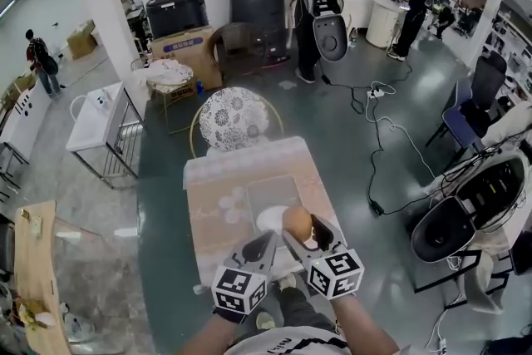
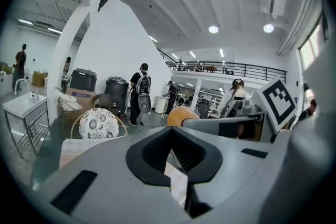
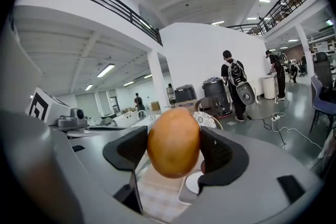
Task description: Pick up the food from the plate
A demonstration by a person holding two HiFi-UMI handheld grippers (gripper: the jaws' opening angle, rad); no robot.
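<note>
The right claw (image 3: 174,150) grips the smooth, egg-shaped food (image 3: 173,136) across its middle, up off the plate (image 1: 268,222). It looks light, slippery and maybe fragile. The left claw (image 2: 171,159) is closed and empty.

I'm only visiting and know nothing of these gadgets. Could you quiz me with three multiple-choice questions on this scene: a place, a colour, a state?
1. Where is the white plate? A on the table; B on a shelf; C in a drawer.
2. What colour is the food? A green; B orange-brown; C blue.
3. The right claw is: A open and empty; B closed on the food; C out of sight.
Answers: 1 A, seen in the head view. 2 B, plain in the right gripper view. 3 B, its jaws press the food's two sides.
</note>
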